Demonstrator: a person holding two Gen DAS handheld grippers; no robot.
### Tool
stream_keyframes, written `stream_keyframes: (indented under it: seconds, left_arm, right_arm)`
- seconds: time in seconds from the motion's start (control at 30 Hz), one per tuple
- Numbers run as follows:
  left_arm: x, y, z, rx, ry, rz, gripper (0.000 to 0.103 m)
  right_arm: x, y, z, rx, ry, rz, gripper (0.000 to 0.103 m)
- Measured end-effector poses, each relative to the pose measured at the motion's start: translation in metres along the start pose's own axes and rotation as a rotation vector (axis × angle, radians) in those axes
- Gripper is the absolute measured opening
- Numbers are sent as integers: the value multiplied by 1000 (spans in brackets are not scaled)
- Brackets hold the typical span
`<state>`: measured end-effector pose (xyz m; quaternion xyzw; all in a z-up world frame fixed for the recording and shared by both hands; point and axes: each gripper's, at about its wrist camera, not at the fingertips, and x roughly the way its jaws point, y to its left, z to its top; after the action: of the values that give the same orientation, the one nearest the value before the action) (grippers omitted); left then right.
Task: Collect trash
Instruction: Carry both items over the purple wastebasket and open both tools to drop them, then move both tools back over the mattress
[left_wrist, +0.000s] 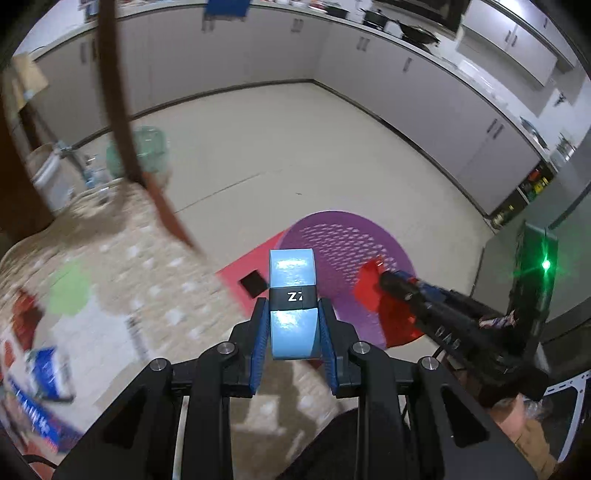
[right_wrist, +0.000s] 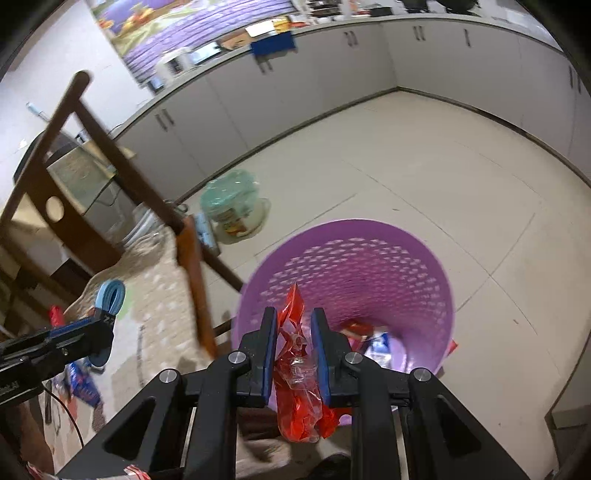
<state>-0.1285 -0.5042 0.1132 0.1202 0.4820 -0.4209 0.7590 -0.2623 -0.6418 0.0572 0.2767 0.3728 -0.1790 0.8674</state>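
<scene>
Left fingers (left_wrist: 291, 328) pinch a glossy blue box (left_wrist: 291, 291); right fingers (right_wrist: 294, 354) clamp crinkly red plastic (right_wrist: 295, 387) above a perforated purple basket (right_wrist: 369, 258).

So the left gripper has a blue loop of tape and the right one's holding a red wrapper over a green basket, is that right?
Not quite: the basket is purple, as the right wrist view shows. The left gripper does hold the blue loop, the right gripper the red wrapper.

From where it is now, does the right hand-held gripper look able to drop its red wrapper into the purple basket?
Probably yes. The right hand-held gripper, shut on the crinkled red plastic wrapper, sits at the near rim of the round purple perforated plastic basket, whose mouth is open with nothing blocking it.
</scene>
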Motion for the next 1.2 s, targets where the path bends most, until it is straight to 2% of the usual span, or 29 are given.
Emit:
stream_keyframes:
  seconds: [0.23,0.4,0.43,0.5,0.53,0.57,0.63,0.7,0.77,1.0,1.2]
  left_arm:
    - [46,-26,18,32,52,-23,25]
    - [58,-34,21,46,57,-9,25]
    - [60,-34,21,45,57,-5,28]
    - [64,-33,23,40,59,-6,44]
    - [63,-31,23,33,50,-8,55]
    - [61,-29,23,25,37,-7,61]
    - [55,-27,22,12,27,-12,63]
    - [50,-23,21,0,25,-26,64]
    - [44,-21,19,-8,16,-22,65]
    - [13,-12,-3,-9,-16,14,66]
    - [-23,9,-39,-35,-24,59,67]
  right_arm:
    - [13,-30,6,40,13,-25,20]
    - [21,-39,8,49,21,-30,20]
    - [22,-39,8,50,22,-31,20]
    - [24,-41,8,50,22,-34,21]
    - [24,-41,8,49,22,-36,21]
    - [25,-41,7,48,23,-35,24]
    - [24,-40,7,50,17,-39,25]
    - [21,-41,5,55,8,-46,42]
    - [17,-41,6,62,-5,-54,50]
    - [2,-28,4,32,-35,-60,55]
    - [-9,4,-3,-18,-39,-46,57]
